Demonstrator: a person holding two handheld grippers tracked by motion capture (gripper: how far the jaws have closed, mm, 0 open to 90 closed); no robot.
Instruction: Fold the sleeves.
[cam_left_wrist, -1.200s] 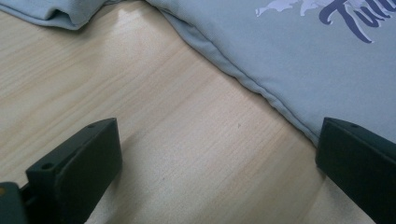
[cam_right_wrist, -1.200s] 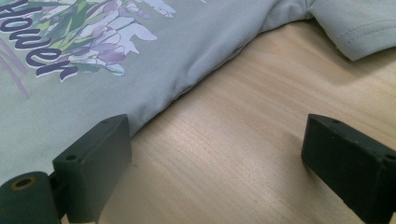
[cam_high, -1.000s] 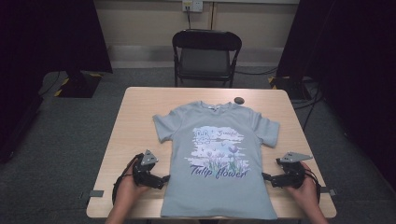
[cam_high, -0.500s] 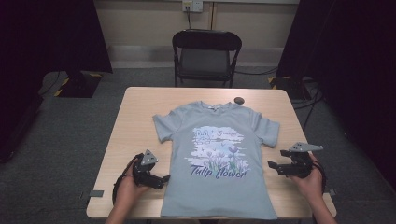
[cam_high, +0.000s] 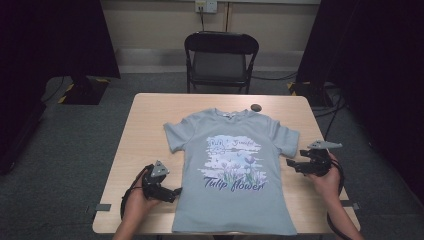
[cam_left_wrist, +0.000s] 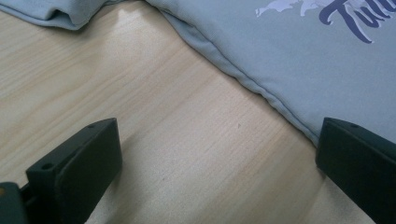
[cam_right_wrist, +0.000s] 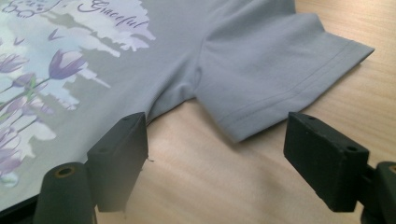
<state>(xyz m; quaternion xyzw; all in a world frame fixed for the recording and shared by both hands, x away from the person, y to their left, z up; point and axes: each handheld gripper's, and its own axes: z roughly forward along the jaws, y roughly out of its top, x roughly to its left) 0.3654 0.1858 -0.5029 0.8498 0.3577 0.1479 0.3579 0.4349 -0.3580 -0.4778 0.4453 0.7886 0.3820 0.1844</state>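
A pale blue T-shirt (cam_high: 232, 165) with a tulip print and the words "Tulip flower" lies flat, face up, on the wooden table (cam_high: 145, 125). My left gripper (cam_high: 176, 192) rests low on the table just off the shirt's left side seam (cam_left_wrist: 261, 88), jaws wide open over bare wood. My right gripper (cam_high: 290, 163) hovers off the shirt's right side, jaws open. In the right gripper view the right sleeve (cam_right_wrist: 280, 79) lies ahead, its hem between the two jaws, untouched.
A small dark round object (cam_high: 256, 107) sits on the table beyond the shirt's collar. A black folding chair (cam_high: 220, 60) stands behind the far edge. The shirt's bottom hem reaches the near table edge. Bare wood flanks the shirt on both sides.
My right gripper has moved away from the near edge, up along the shirt's right side to the sleeve. My left gripper has stayed where it was.
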